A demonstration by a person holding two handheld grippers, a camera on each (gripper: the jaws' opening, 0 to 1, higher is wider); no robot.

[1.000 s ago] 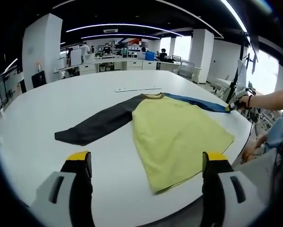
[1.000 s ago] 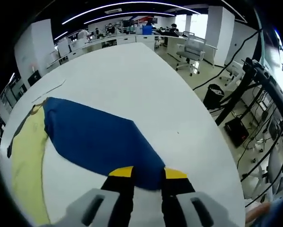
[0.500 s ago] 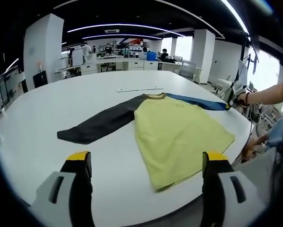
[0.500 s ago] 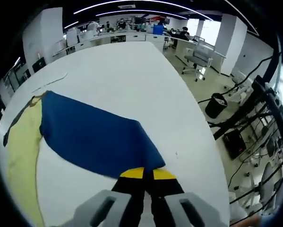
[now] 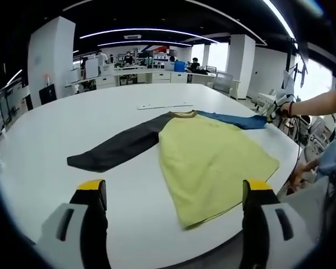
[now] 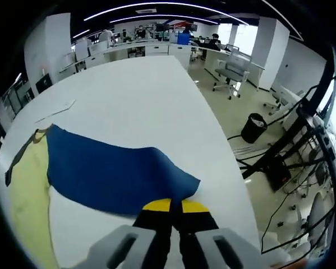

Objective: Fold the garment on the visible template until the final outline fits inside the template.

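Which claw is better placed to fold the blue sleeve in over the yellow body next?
Right. The right claw is already shut on the blue sleeve at its cuff, lifted off the table. The left claw is open, hanging short of the yellow body, touching nothing.

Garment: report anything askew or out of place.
The blue sleeve is rucked, its cuff end pinched in the right gripper near the table edge. The dark sleeve and yellow body lie flat.
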